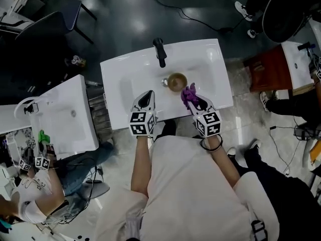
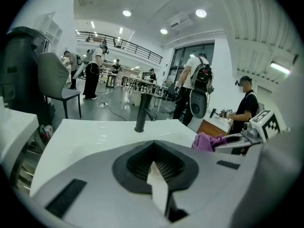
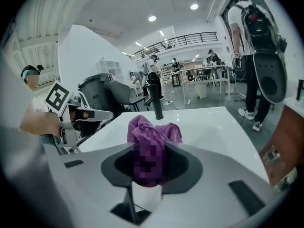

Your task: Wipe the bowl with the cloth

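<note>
So the left gripper is clamped shut on nothing, hanging over the front edge of the white sink. The right gripper has a bunched purple cloth pinched in its jaws, just beside the brown bowl. The bowl sits mid-basin, below the black faucet. The basin left of the bowl is open, with wide flat rims on both sides.

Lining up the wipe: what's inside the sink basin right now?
A brown bowl sits in the sink basin, in front of the black faucet. The right gripper with its purple cloth covers the basin's near edge beside the bowl.
</note>
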Available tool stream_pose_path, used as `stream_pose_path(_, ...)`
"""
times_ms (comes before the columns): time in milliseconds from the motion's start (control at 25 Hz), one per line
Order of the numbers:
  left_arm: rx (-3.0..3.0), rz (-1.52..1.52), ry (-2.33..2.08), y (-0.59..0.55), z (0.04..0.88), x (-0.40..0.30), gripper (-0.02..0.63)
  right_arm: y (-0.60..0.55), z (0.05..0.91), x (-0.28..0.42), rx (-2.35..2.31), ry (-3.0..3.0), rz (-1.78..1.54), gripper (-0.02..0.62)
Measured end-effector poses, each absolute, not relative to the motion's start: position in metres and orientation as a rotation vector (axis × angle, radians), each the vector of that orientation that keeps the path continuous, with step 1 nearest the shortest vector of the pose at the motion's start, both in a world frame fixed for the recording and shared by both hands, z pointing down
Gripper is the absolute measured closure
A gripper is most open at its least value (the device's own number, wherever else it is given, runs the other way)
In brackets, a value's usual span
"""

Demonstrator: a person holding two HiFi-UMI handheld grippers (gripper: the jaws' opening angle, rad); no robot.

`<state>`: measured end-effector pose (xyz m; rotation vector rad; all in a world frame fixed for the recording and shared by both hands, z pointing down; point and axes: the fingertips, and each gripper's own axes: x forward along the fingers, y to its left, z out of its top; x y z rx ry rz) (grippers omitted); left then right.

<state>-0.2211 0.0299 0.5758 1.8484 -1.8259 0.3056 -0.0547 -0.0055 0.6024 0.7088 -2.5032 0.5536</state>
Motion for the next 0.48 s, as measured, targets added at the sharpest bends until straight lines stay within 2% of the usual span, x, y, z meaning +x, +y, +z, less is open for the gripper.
stream_pose_path(480, 1.975, 0.559, -1.462, -0.024, 0.644, -0.197, 0.6, -0.043, 0.609, -0.052, 0.797, -2.404, 0.496, 0.492)
